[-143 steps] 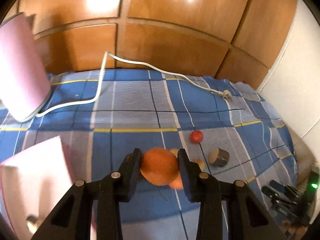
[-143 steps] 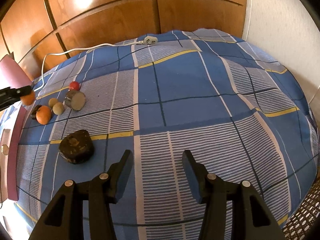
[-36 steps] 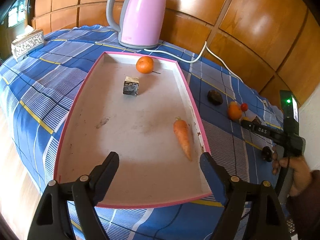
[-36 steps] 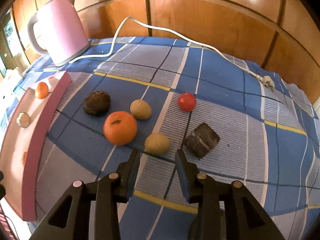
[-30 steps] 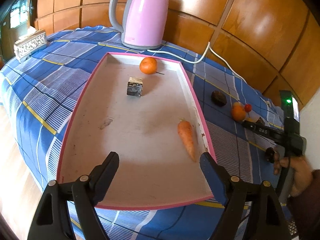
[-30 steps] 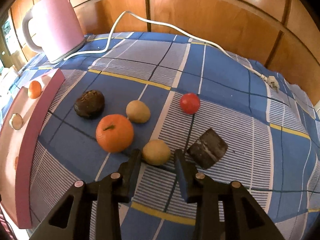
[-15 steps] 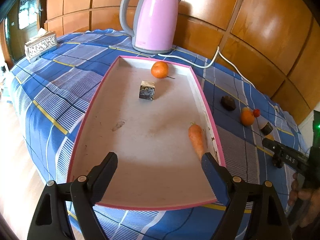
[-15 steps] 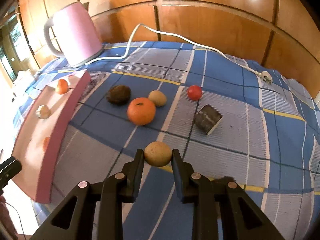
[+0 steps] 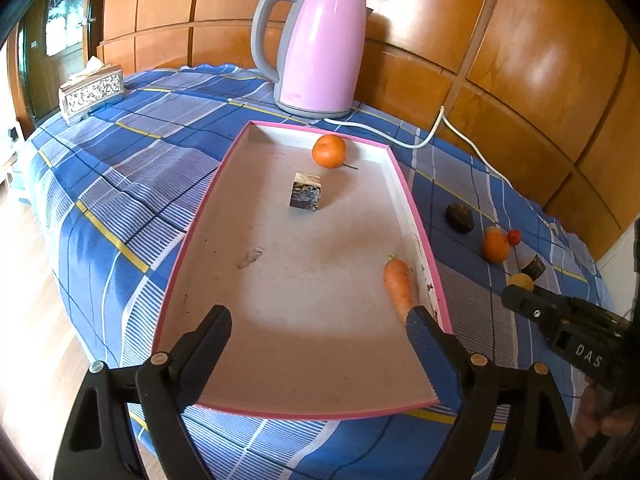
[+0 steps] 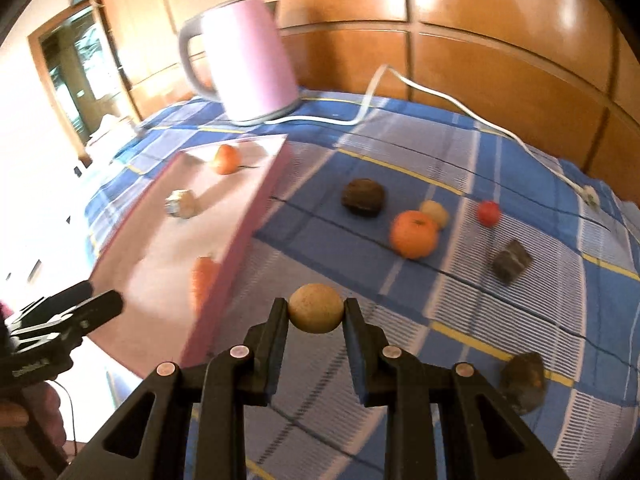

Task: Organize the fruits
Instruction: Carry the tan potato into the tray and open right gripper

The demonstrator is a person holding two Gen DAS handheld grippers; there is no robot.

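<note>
While the pink tray [image 10: 224, 280] lies to the left on the bed [image 10: 460, 300], the right gripper [image 10: 316, 312], pinching a tan round fruit [image 10: 316, 309], should lift clear of the near rim before letting go beside the carrot [image 10: 202, 280]. The left gripper [image 9: 320, 332] hangs spread wide over the tray. Motion blur makes the dark lumps on the right hard to name
</note>
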